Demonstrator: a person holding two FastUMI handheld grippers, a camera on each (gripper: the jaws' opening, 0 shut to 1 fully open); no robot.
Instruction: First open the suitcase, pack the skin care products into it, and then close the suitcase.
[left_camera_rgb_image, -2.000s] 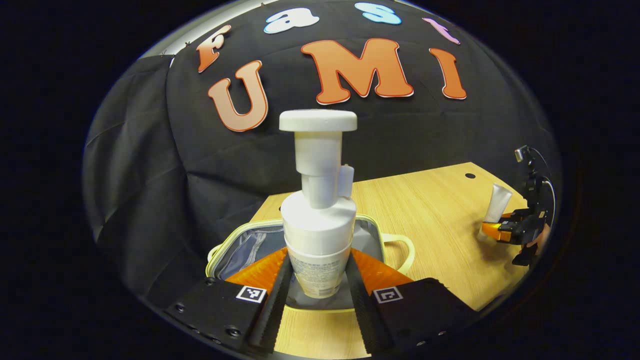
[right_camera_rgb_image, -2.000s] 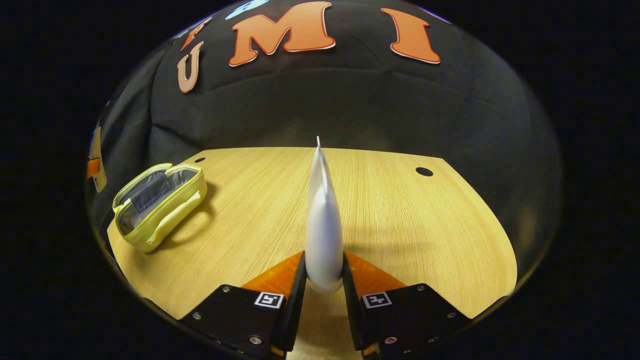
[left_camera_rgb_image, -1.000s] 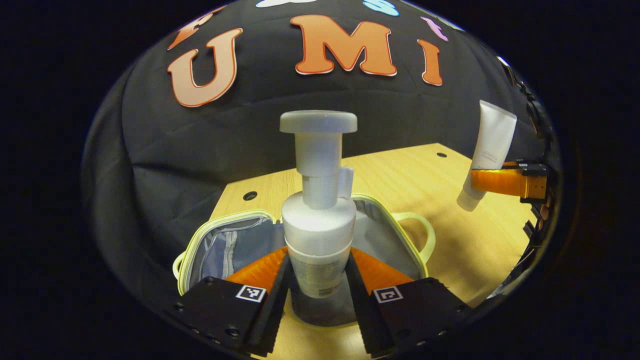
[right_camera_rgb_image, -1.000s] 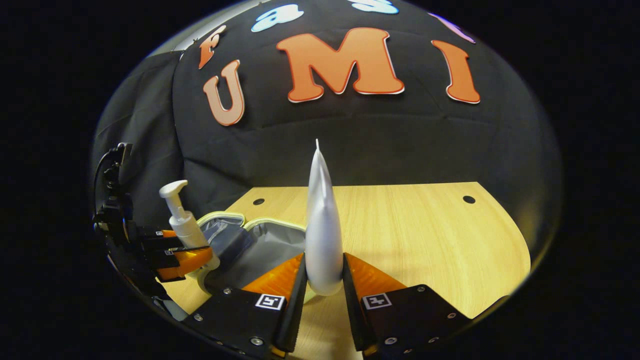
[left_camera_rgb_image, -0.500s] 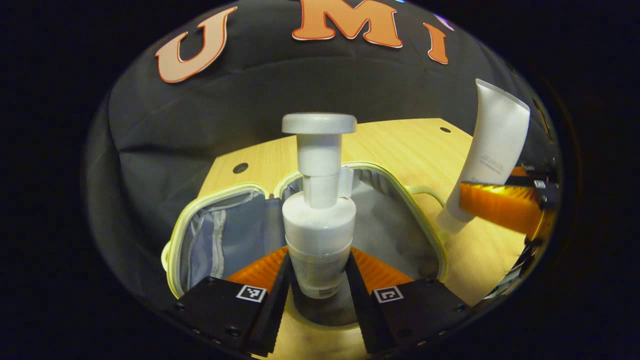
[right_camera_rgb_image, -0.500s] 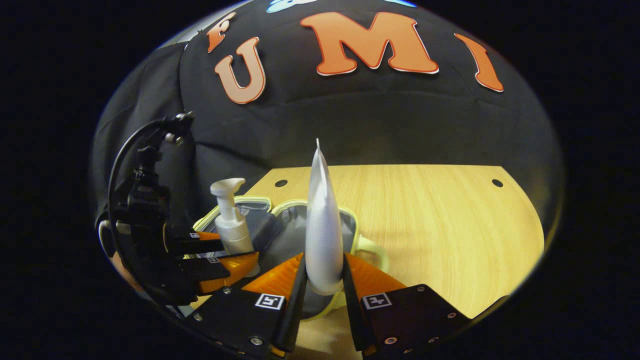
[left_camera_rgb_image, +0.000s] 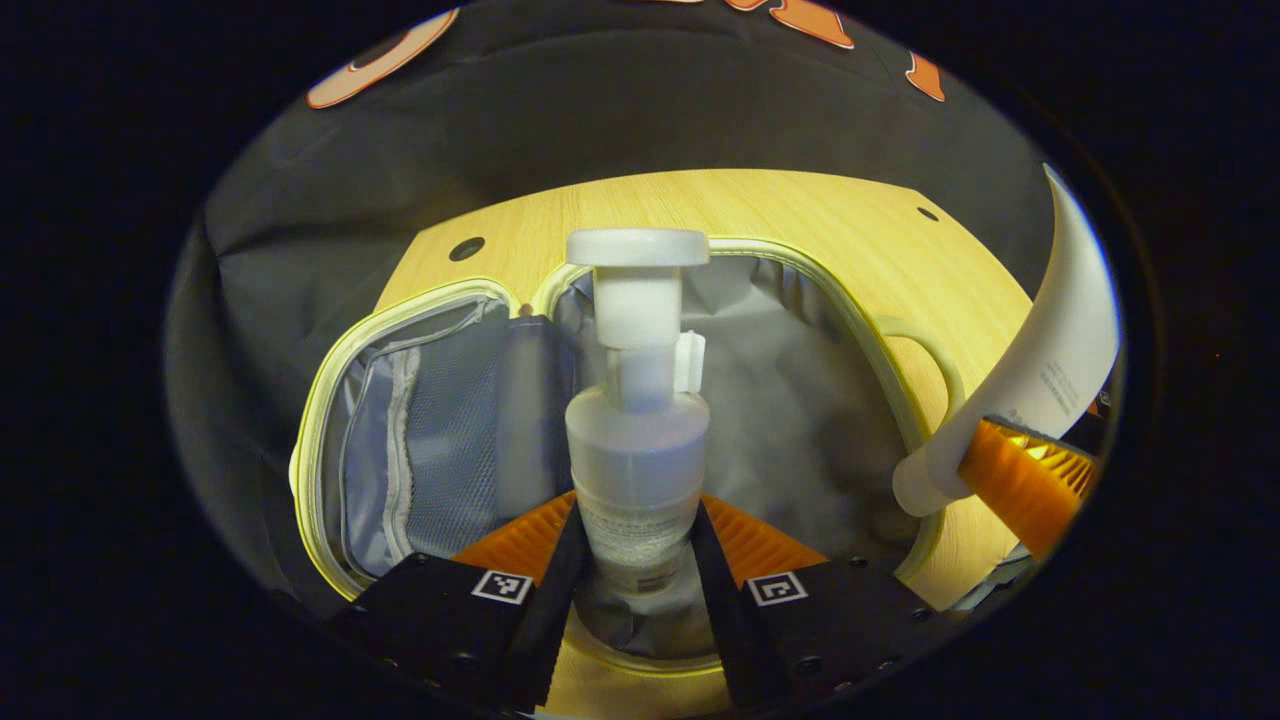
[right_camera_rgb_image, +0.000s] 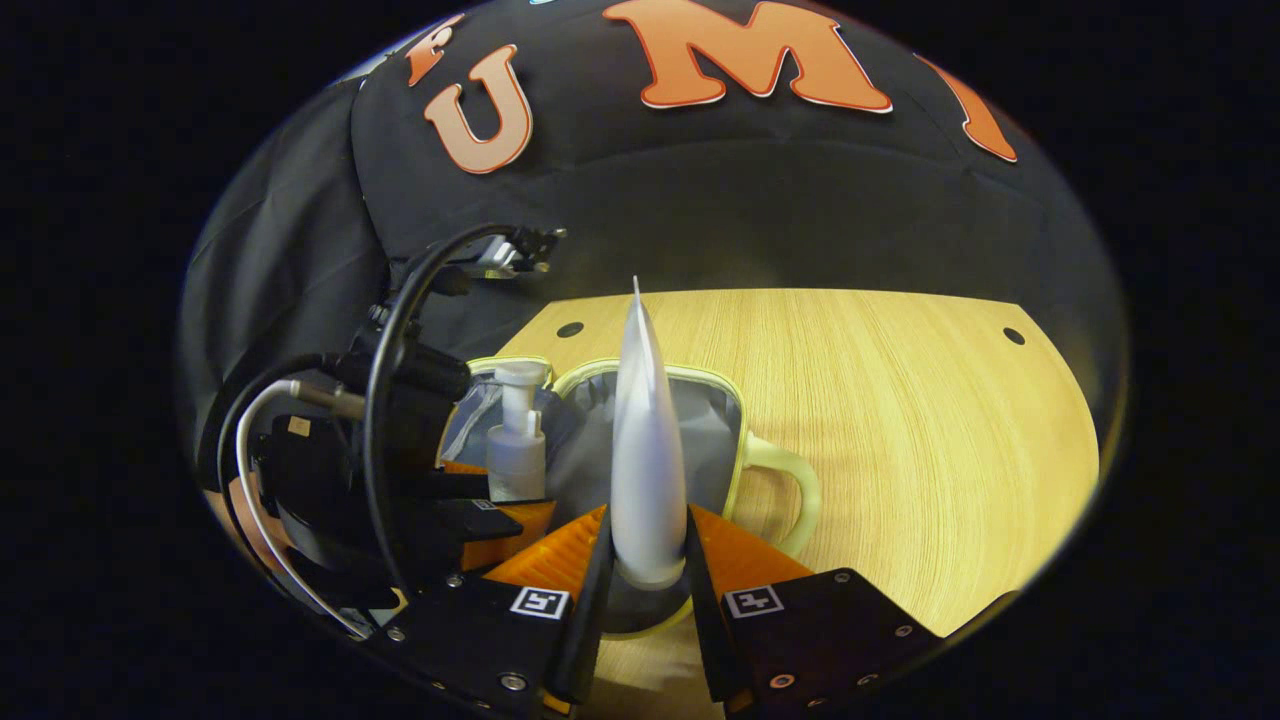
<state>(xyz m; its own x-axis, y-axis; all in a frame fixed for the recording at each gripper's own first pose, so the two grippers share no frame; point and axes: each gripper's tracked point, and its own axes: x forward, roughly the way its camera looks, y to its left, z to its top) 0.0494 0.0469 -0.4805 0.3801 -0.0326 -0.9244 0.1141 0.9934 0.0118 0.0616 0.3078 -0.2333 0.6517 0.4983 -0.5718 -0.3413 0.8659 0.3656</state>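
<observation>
Left hand-held gripper (left_camera_rgb_image: 632, 560) is grasping pump bottle (left_camera_rgb_image: 637, 440), right hand-held gripper (right_camera_rgb_image: 647, 570) grasping tube (right_camera_rgb_image: 645, 450), both over open suitcase (left_camera_rgb_image: 420, 300).

The left gripper (left_camera_rgb_image: 635, 560) has a black body with round screws and a small square black-and-white marker on each finger mount. The right gripper (right_camera_rgb_image: 645, 575) matches it. In the right gripper view, black and white cables (right_camera_rgb_image: 385, 400) loop over the left gripper's black housing.

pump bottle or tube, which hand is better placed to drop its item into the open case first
Left, probably. The left gripper holds the pump bottle over the suitcase lining; the right gripper's tube hangs nearer its rim.
</observation>
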